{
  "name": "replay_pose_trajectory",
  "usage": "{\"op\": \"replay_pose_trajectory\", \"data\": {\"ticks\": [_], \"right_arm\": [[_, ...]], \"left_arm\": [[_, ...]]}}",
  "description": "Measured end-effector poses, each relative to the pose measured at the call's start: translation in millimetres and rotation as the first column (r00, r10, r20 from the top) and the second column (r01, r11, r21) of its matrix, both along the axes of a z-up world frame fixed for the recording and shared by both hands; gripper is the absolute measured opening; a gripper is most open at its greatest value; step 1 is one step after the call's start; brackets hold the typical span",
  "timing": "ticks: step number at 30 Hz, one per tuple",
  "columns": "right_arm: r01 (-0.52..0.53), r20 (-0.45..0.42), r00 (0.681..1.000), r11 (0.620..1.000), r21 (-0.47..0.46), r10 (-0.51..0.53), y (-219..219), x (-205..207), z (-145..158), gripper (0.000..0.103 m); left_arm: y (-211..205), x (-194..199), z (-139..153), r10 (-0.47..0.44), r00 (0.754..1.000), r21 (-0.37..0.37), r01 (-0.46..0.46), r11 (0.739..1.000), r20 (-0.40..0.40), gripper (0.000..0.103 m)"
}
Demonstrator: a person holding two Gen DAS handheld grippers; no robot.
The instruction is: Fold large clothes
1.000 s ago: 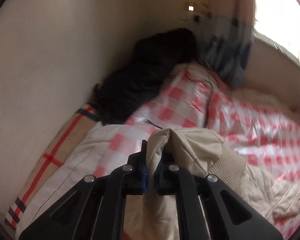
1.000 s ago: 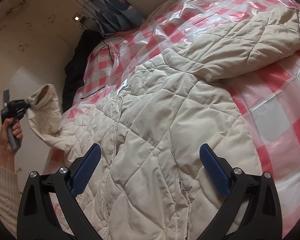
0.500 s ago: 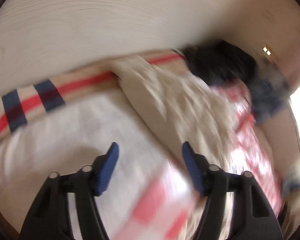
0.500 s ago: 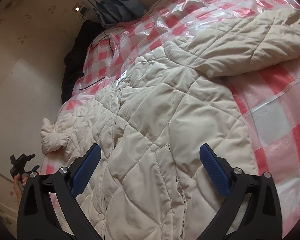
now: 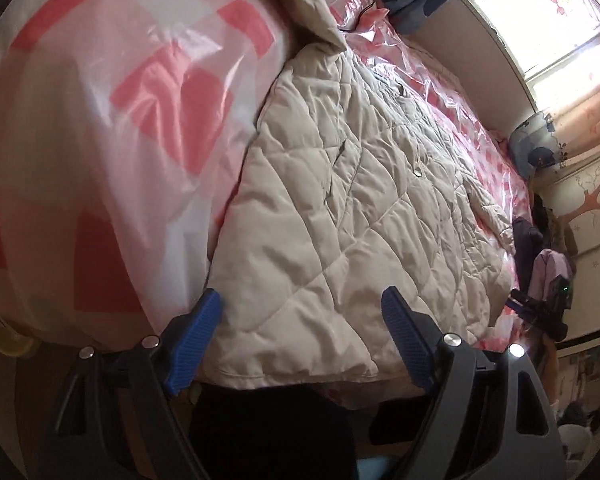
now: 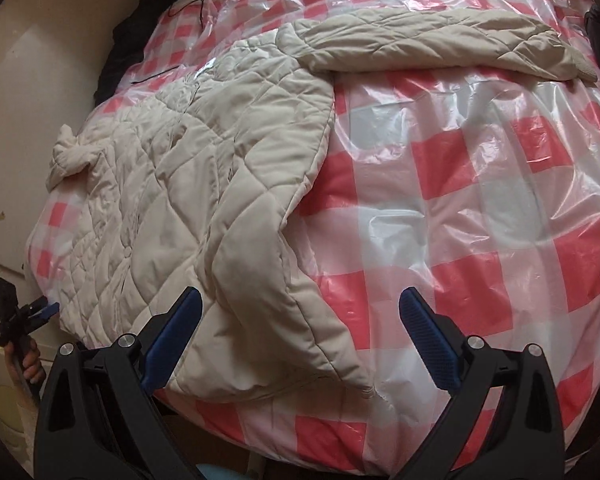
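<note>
Quilted beige coat (image 6: 204, 184) spread on checkered plastic sheet (image 6: 480, 200), left gripper (image 5: 302, 334) jaws opening

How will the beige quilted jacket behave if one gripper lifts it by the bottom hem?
The quilted jacket will probably sag and drape, since it lies creased. Its puffy padding suggests it is bulky but light. It may slide easily on the glossy plastic sheet.

Black gripper (image 6: 300, 320) frames, blue ribbed pads (image 6: 428, 340), silver screws (image 6: 126, 340).

Bed right (image 6: 480, 208): bare checked sheet, open passage.
Bed left: quilted coat (image 6: 228, 184) covers it.
Far left: wall (image 6: 32, 92) blocks.
</note>
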State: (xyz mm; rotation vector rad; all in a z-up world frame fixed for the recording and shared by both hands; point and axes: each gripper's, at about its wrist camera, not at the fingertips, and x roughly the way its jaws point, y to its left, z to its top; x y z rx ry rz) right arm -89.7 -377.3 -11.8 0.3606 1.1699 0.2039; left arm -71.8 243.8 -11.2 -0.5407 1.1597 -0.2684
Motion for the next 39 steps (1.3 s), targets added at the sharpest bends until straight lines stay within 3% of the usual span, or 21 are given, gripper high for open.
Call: {"op": "replay_pose_trajectory", "data": {"ticks": [5,7,9,11,12,13,15,18,20,23,25,28,31,33,34,35,36,38,39], "right_arm": [[-0.184,0.052,0.981,0.981,-0.066,0.188,40.2,6.8,-13.7,0.092],[-0.277,0.031,0.959,0.956,-0.097,0.281,63.8,4.9,-20.8,0.074],[-0.335,0.022,0.939,0.927,-0.168,0.344,83.9,0.8,-23.7,0.033],[-0.34,0.043,0.936,0.929,-0.146,0.349,87.9,-1.9,-17.2,0.017],[-0.338,0.067,0.936,0.935,-0.109,0.347,87.5,-2.6,-9.7,0.014],[-0.332,0.092,0.937,0.941,-0.068,0.338,85.3,-3.1,-2.3,0.014],[-0.31,0.139,0.943,0.95,0.04,0.302,76.7,-2.5,11.1,0.013],[-0.279,0.155,0.954,0.948,0.156,0.255,69.4,4.1,17.0,0.013],[-0.256,0.181,0.96,0.935,0.247,0.215,66.1,7.2,23.9,0.012],[-0.227,0.263,0.957,0.887,0.402,0.126,53.4,2.7,49.9,0.011],[-0.238,0.314,0.945,0.858,0.455,0.095,45.4,-7.0,74.0,0.011],[-0.272,0.375,0.922,0.847,0.457,0.094,31.1,-33.0,111.6,0.01],[-0.302,0.361,0.922,0.845,0.441,0.141,20.1,-64.1,120.7,0.011],[-0.286,0.251,0.945,0.897,0.337,0.207,19.8,-82.0,101.1,0.015],[-0.25,0.178,0.962,0.928,0.275,0.206,15.1,-91.1,83.6,0.017],[-0.21,0.112,0.975,0.952,0.222,0.189,9.4,-96.0,66.9,0.022],[-0.152,0.065,0.988,0.976,0.156,0.143,-0.5,-101.8,52.6,0.023],[-0.048,0.048,0.998,0.994,0.093,0.044,-20.1,-111.8,42.9,0.028],[-0.023,0.082,0.997,0.992,0.124,0.013,-26.8,-115.7,47.9,0.036]], "left_arm": [[8.5,-12.4,-27.0,0.076,0.991,-0.097,-0.087,0.992,-0.109,0.083],[9.0,-16.2,-31.2,0.083,0.988,-0.099,-0.096,0.99,-0.13,0.083],[7.4,-16.7,-33.7,0.089,0.986,-0.086,-0.102,0.991,-0.144,0.083],[6.8,-19.4,-35.8,0.107,0.981,-0.062,-0.118,0.991,-0.161,0.081],[6.9,-20.6,-35.8,0.104,0.982,-0.055,-0.114,0.992,-0.159,0.07],[5.2,-20.7,-35.9,0.095,0.982,-0.042,-0.103,0.994,-0.164,0.061],[4.1,-23.9,-37.4,0.087,0.981,-0.035,-0.094,0.995,-0.171,0.026],[2.8,-26.0,-40.3,0.07,0.984,-0.048,-0.079,0.996,-0.163,0.011],[5.1,-27.4,-32.2,0.06,0.988,-0.118,-0.077,0.99,-0.141,0.009],[0.7,-31.0,5.5,0.028,0.999,-0.218,-0.036,0.975,-0.039,0.008],[-3.9,-35.6,35.4,0.003,1.0,-0.264,0.004,0.964,0.026,0.008],[-4.4,-50.2,78.8,-0.021,0.992,-0.298,0.056,0.953,0.121,0.008],[8.4,-71.3,96.9,-0.025,0.988,-0.279,0.067,0.958,0.15,0.008],[17.2,-77.4,87.9,-0.054,0.993,-0.174,0.071,0.982,0.101,0.011],[21.1,-77.2,77.1,-0.076,0.996,-0.115,0.082,0.99,0.052,0.018],[28.0,-79.4,61.9,-0.075,0.997,-0.061,0.074,0.995,-0.013,0.033],[40.3,-83.9,46.3,-0.042,0.996,0.021,0.044,0.999,-0.084,0.042],[64.7,-96.8,34.3,0.033,0.992,0.131,-0.017,0.991,-0.122,0.042],[76.8,-103.8,36.2,0.059,0.992,0.14,-0.043,0.989,-0.113,0.048]]}}
